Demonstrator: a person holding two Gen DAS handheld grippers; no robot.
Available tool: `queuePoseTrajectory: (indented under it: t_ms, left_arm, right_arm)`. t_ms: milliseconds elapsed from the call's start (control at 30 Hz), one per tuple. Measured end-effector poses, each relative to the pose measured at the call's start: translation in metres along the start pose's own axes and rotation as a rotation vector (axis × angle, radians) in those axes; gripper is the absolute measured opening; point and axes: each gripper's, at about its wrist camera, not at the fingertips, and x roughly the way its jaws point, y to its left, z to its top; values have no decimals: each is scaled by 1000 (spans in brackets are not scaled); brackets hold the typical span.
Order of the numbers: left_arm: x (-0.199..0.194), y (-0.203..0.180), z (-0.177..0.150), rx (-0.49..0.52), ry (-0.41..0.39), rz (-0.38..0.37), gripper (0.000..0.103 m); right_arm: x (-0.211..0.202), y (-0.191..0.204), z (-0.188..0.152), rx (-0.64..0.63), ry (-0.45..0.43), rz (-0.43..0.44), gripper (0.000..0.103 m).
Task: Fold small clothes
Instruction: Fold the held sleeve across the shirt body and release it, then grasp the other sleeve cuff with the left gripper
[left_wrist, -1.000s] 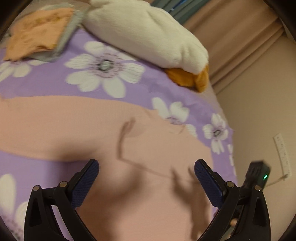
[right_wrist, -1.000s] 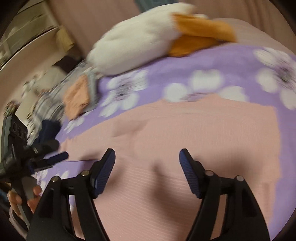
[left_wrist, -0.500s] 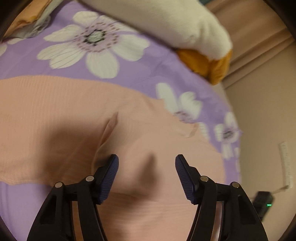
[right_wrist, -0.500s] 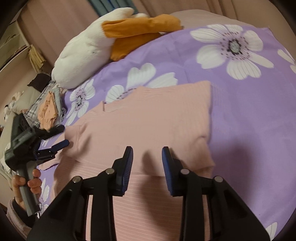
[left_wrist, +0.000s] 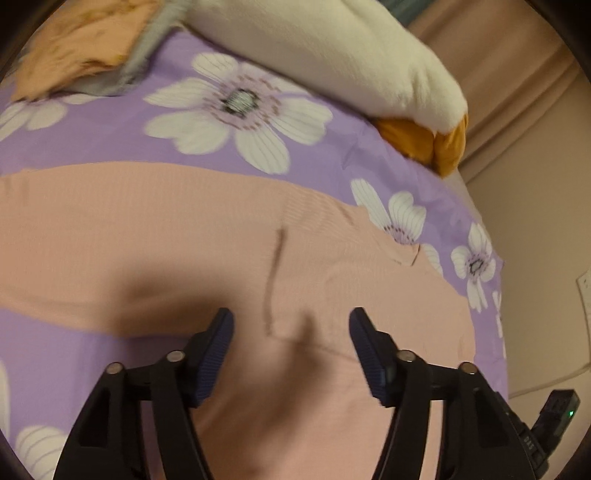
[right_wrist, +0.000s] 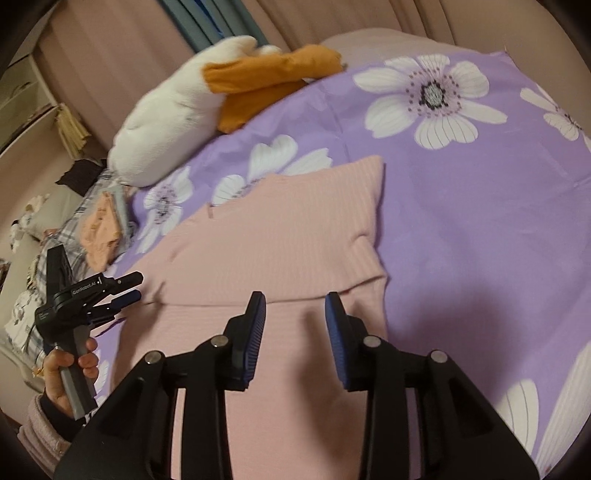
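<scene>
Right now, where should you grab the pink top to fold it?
Take the pink top by the loose edge of the folded-over layer, at its right corner. It lies flat on the flowered bedspread, so the right tool should probably come in low from the near side and pinch only that raised edge, not the layer beneath.

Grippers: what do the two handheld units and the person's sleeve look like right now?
Both the left gripper and the right gripper are black frames with silver pivot pins and ribbed dark-blue pads. The left one carries white lettering and a grey handle. The sleeve is fuzzy pink over a dark cuff.
</scene>
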Motion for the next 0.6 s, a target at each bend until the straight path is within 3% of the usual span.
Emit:
queuePoseTrajectory:
  t_ms: [133,367,600]
  left_arm:
    - [-31,37,-2,-90,-44,18,71]
    - [-76,101,-12,-206,-106,100,71]
    - [-109,168,-16,-382,-159,100,71]
  right_arm:
    - [-16,14,-8,6,-11,48,51]
    - [-28,36,-27,5,2,75,64]
    - [-32,55,-43,7,31,94,65]
